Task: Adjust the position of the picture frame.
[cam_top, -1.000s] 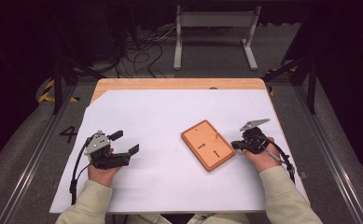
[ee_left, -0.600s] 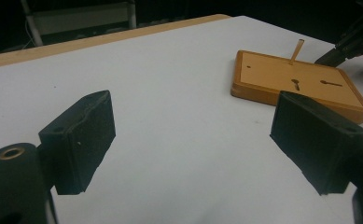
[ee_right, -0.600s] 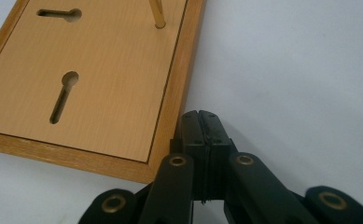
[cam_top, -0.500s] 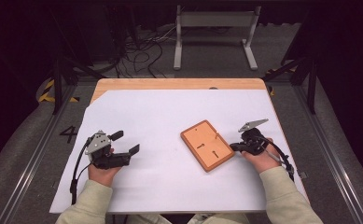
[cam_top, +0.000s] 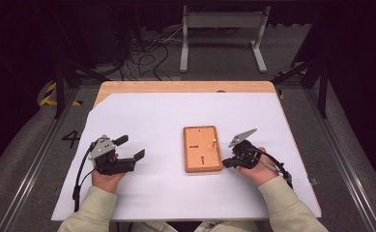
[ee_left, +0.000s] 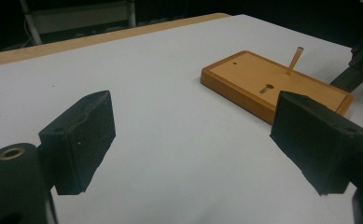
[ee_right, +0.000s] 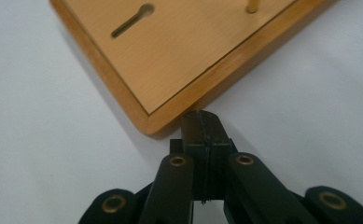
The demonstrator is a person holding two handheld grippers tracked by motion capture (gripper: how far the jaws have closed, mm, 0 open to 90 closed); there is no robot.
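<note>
A flat orange wooden board [cam_top: 202, 154] lies on the white sheet, right of centre, square to the table's edges. It has keyhole slots and one thin upright peg [cam_top: 215, 142]. My right gripper [cam_top: 225, 163] is shut with nothing between its jaws. In the right gripper view its tip [ee_right: 202, 123] rests against the board's [ee_right: 179, 56] near corner. My left gripper [cam_top: 130, 147] rests on the sheet at the left, open and empty, well apart from the board. In the left gripper view its jaws [ee_left: 193, 140] stand wide, with the board [ee_left: 263, 81] and peg [ee_left: 295, 58] beyond them.
The white sheet [cam_top: 176, 116] covers most of the wooden table, whose bare far edge [cam_top: 185, 87] shows at the back. Cables [cam_top: 147, 53] and a metal stand [cam_top: 222, 21] sit on the floor beyond. A person's sleeves come in from the bottom.
The board has turned from a skewed position to lie square with the table. My right gripper moved left and nearer, to the board's near right corner. The left gripper stayed put.
</note>
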